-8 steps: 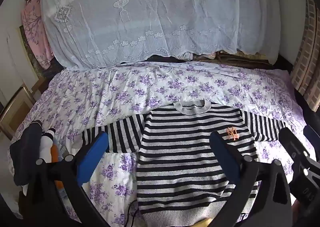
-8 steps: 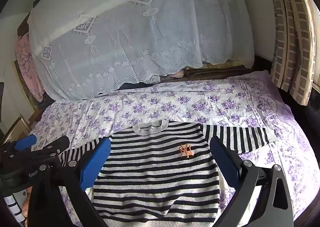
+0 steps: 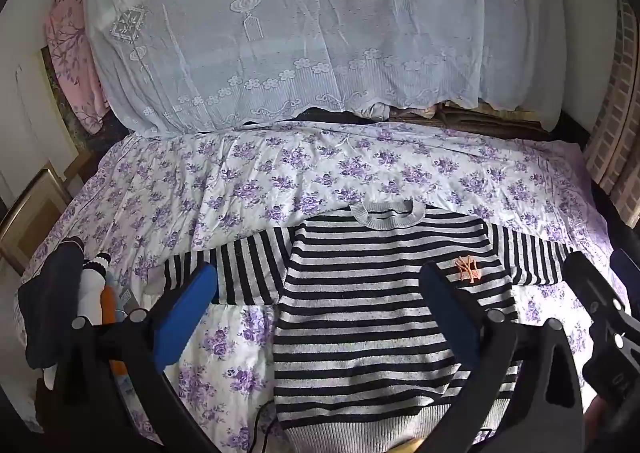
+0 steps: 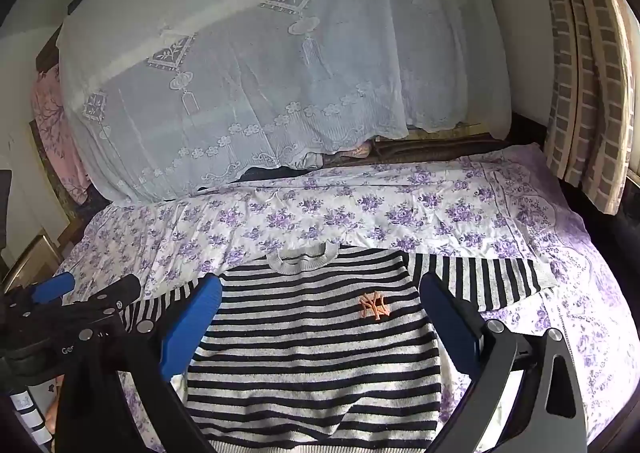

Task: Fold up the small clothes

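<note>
A small black-and-grey striped sweater [image 3: 368, 313] with an orange logo lies flat, front up, on the purple-flowered bedsheet [image 3: 320, 173], both sleeves spread out sideways. It also shows in the right wrist view [image 4: 312, 353]. My left gripper [image 3: 320, 305] is open and empty, hovering above the sweater's lower left side. My right gripper [image 4: 320, 313] is open and empty above the sweater's body. The right gripper shows at the right edge of the left wrist view [image 3: 600, 305]; the left gripper shows at the left of the right wrist view [image 4: 80, 301].
A pile of bedding under a white lace cover [image 3: 300, 33] stands at the back of the bed. Socks and small clothes [image 3: 80, 293] lie at the bed's left edge. A checked curtain [image 4: 580, 73] hangs at the right. Picture frames [image 3: 32, 213] lean at the left.
Almost nothing differs; both grippers have stayed open and hold nearly the same place above the sweater.
</note>
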Available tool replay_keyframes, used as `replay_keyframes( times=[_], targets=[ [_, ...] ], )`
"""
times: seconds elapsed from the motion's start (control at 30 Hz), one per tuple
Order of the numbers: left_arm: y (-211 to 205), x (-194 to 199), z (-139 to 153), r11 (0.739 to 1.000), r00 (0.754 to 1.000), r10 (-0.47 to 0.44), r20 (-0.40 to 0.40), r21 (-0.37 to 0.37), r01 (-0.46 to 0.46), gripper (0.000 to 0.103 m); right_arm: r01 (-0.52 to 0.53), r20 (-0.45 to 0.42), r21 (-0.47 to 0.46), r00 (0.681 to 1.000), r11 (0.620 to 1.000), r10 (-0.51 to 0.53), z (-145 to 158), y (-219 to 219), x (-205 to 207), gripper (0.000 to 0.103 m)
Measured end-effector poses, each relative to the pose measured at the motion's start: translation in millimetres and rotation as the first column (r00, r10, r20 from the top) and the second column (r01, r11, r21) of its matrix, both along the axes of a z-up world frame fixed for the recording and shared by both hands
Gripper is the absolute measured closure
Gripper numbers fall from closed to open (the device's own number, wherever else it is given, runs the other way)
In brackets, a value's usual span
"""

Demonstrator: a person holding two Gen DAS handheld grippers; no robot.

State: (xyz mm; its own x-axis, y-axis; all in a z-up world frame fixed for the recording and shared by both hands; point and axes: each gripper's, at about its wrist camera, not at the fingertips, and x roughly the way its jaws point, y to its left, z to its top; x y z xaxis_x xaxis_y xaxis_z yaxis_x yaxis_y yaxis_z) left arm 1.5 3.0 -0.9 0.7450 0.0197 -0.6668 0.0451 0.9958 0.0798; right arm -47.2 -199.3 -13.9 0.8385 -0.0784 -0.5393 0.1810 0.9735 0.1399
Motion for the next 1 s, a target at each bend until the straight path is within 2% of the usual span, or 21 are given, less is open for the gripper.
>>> replay_keyframes(
  times=[0.4,1.0],
  targets=[
    [9.0,13.8,-17.0,1.000,1.000,0.017,-0.016,-0.007,-0.017,0.004,-0.010,-0.011,0.023,1.000,1.000,0.010,-4.0,-4.7,13.9,0.003],
    [5.7,11.8,-12.8,1.000,1.000,0.017,-0.018,-0.003,-0.017,0.004,-0.016,-0.005,0.021,1.000,1.000,0.017,-3.3,-6.0,15.2,0.003]
  ],
)
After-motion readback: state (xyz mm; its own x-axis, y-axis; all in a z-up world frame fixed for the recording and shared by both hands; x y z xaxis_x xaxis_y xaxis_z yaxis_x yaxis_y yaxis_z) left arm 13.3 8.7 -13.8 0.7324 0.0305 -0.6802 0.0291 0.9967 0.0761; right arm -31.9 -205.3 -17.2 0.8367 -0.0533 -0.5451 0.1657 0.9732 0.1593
